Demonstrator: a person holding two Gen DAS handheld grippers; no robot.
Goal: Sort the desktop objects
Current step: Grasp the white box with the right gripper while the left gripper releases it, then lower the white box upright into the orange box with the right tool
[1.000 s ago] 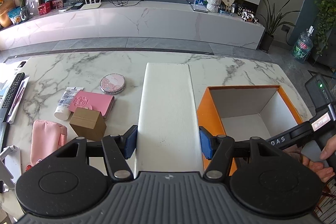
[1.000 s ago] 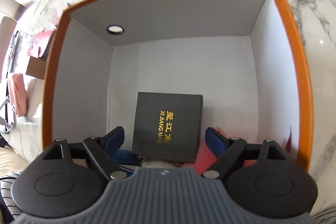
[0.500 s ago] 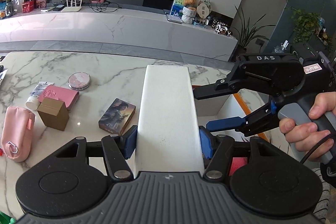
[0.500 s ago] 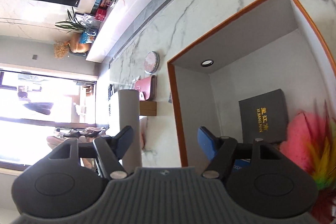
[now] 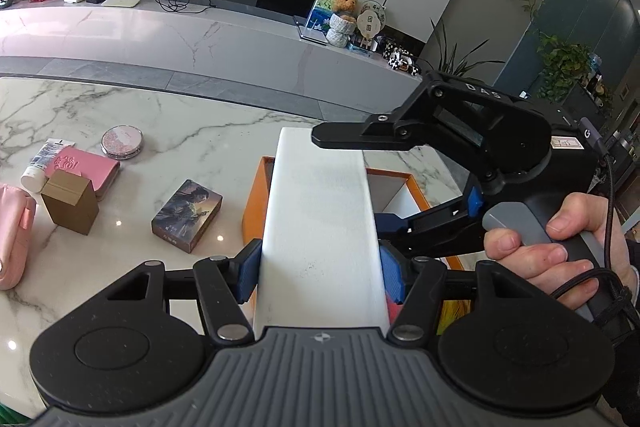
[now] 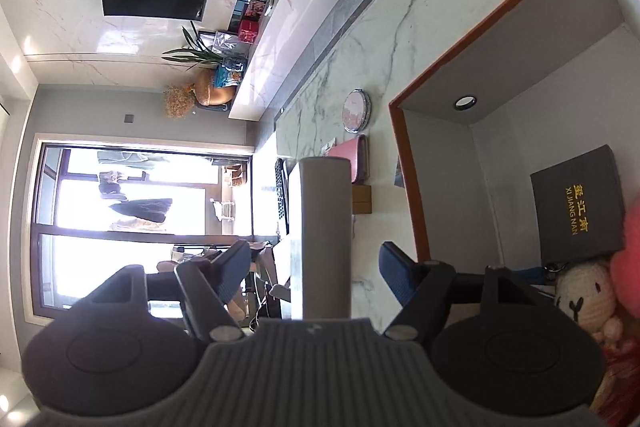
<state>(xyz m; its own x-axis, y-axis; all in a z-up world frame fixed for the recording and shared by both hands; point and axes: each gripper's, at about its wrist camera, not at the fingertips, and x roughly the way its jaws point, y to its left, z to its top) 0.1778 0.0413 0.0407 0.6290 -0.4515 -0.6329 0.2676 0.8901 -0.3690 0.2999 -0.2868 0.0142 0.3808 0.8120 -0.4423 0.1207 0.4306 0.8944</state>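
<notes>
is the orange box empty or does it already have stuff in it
Not empty. The right wrist view shows the orange box holding a dark grey box, a knitted white bunny and something pink and fluffy.

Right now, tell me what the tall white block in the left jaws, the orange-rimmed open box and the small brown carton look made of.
Tall white block: probably foam or matte board; chalky, faintly speckled, no glare.
Orange-rimmed open box: likely rigid paperboard; thin orange edge, flat matte grey-white walls.
Small brown carton: kraft cardboard; dull tan, folded flap seam.
</notes>
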